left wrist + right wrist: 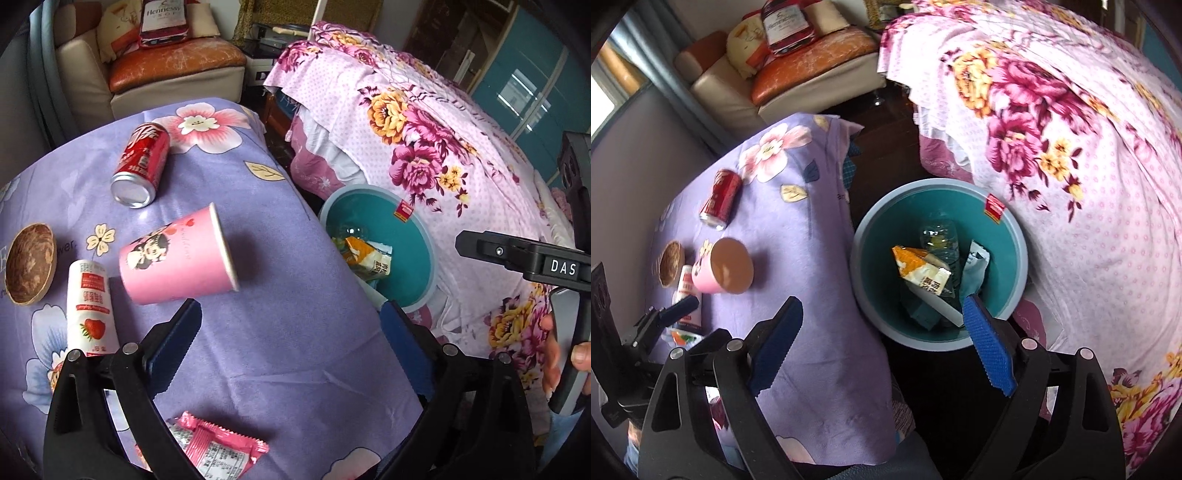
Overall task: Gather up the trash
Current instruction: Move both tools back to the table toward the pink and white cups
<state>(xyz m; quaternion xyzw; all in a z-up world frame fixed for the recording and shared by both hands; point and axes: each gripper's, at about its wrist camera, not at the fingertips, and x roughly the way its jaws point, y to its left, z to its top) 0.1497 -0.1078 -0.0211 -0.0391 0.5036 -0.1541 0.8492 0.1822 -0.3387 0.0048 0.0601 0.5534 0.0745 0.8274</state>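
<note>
1. Both the left gripper (291, 314) and the right gripper (882, 314) are released and empty.
2. The pink paper cup (177, 254), left of centre on the desk (295, 332), lies tipped; probably light and crushable, so pinch its sides gently.

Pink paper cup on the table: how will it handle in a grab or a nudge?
The pink paper cup lies on its side on the purple cloth, so a nudge would likely roll it in a curve. It looks empty, probably very light. Thin paper walls would likely crush under a hard squeeze.
</note>
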